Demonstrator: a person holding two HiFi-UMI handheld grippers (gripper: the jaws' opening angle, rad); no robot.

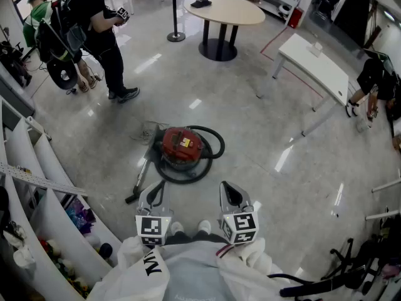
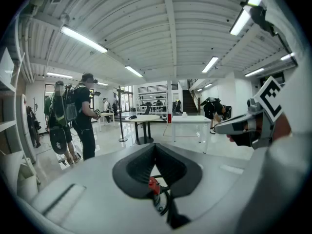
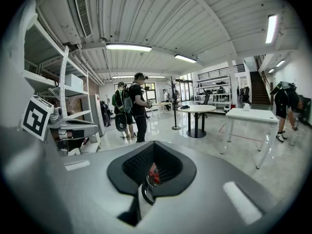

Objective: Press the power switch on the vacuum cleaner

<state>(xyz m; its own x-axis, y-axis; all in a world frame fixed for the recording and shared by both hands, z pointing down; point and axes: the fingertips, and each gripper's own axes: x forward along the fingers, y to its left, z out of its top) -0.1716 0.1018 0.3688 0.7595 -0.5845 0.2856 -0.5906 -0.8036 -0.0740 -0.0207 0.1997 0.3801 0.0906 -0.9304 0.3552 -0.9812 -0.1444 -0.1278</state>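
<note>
While two grippers (image 1: 153, 190) (image 1: 230, 192) hover, one vacuum cleaner (image 1: 183, 146)

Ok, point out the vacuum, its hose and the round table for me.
vacuum (image 1: 182, 145), head view, on its red body.
hose (image 1: 185, 180), head view, on the black loop's near side.
round table (image 1: 233, 10), head view, on its bare top.

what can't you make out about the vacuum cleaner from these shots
- Power switch: too small to pick out on the vacuum cleaner, head view.
- Vacuum cleaner body: mostly hidden behind the shut left claw, left gripper view.
- Likewise behind the shut right claw, right gripper view.
</note>
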